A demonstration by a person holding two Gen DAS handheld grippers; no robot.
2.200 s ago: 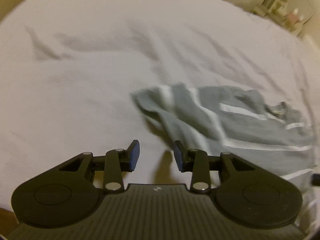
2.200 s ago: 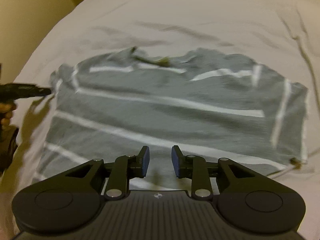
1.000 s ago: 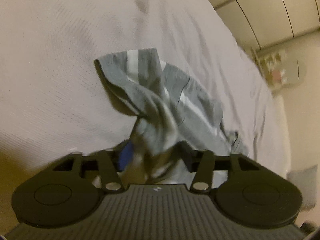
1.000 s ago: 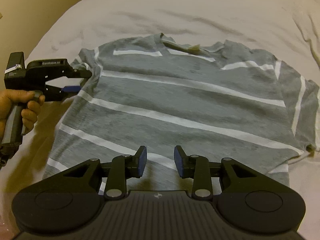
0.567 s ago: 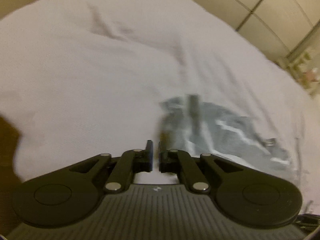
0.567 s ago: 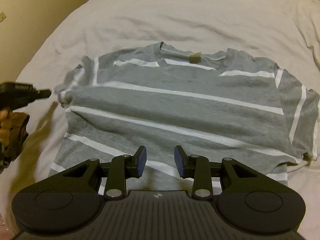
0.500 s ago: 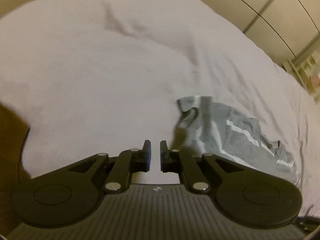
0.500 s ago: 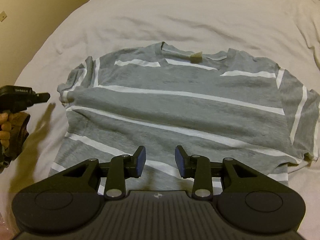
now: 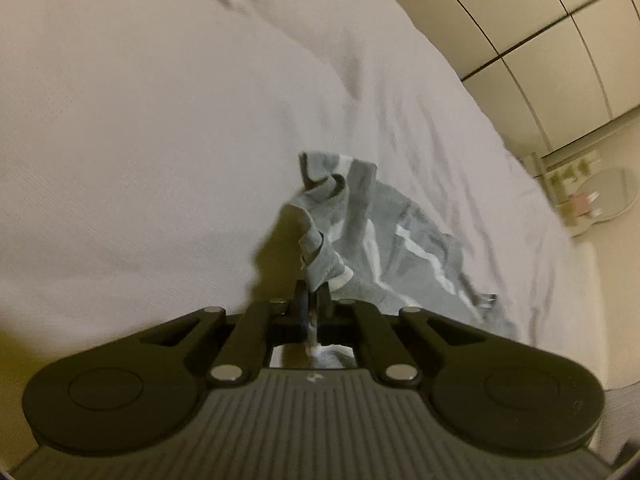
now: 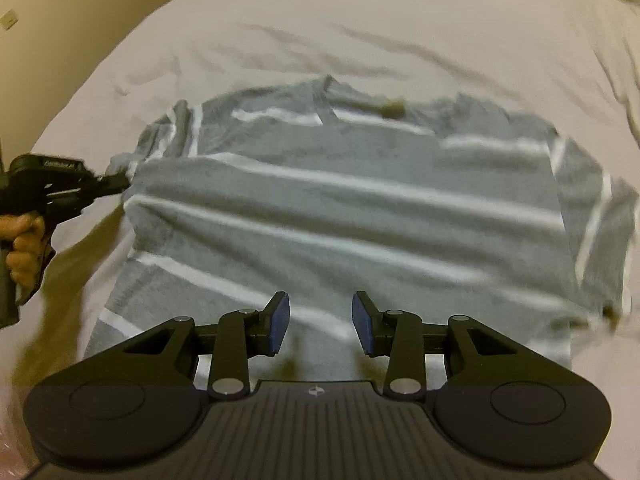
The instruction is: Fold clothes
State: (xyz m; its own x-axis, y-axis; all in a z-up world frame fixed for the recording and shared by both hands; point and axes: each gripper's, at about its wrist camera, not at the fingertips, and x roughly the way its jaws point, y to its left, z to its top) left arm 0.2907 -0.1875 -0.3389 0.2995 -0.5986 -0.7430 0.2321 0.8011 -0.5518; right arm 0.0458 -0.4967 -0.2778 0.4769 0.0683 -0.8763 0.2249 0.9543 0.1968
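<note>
Left gripper (image 9: 313, 300) jaws, empty half a second ago, now pinch the t-shirt (image 10: 360, 208) sleeve at 9 o'clock; right gripper (image 10: 320, 318) jaws spread, idle. Sleeve fold can start.

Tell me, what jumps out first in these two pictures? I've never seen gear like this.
A grey T-shirt with white stripes lies spread across a white bed, filling the middle of the right wrist view. At its left edge the left gripper, held in a hand, is shut on the sleeve, bunching the cloth. The right gripper hovers open over the shirt's lower part.
</note>
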